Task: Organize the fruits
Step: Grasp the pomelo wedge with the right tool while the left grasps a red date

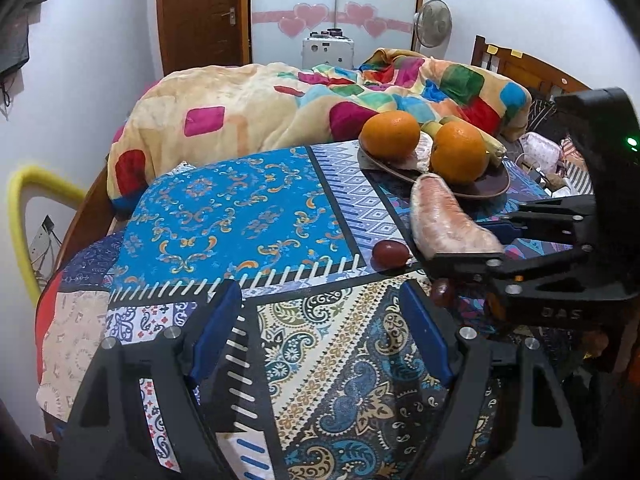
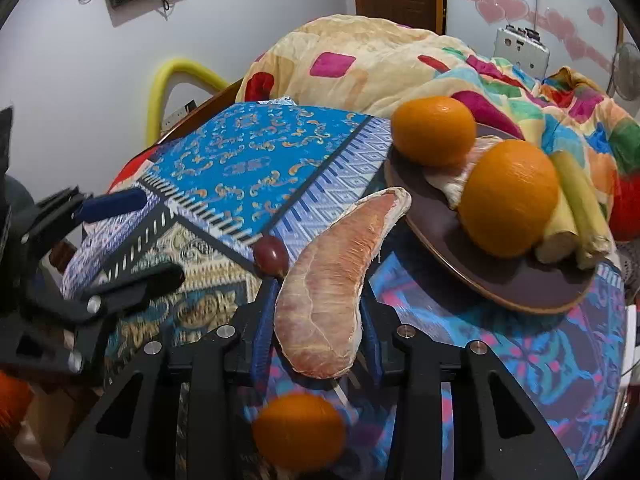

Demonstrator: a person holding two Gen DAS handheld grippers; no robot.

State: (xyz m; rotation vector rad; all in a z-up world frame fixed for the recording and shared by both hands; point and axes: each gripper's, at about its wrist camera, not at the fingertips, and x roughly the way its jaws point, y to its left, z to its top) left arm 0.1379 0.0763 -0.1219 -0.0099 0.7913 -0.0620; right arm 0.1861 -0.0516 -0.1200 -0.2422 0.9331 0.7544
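Pomelo segment [image 2: 326, 284]: lay between the blue pads of the right gripper [image 2: 320, 320], on the patterned bedspread [image 2: 260, 148], its thick end low between the fingers.
Long axis: ran from about 7 o'clock up to 1 o'clock in the right wrist view, the thin tip reaching the rim of the brown plate [image 2: 500, 280].
Right gripper state: jaws drawn in against both flanks of the segment; it looked gripped.
Left gripper [image 1: 320, 340] state: jaws stood wide apart, nothing between them, over bare bedspread.
Nearer hand: the right; the left sat well apart at 9 o'clock from the segment.
Plate from the segment: at 2 o'clock, holding two oranges [image 2: 508, 196], more pomelo and pale bananas [image 2: 576, 208].
Loose fruit: red grape [image 2: 271, 257] touching the segment at 11 o'clock; small orange [image 2: 299, 430] at 6 o'clock.
Judgement: next comes a lift toward 2 o'clock onto the plate.
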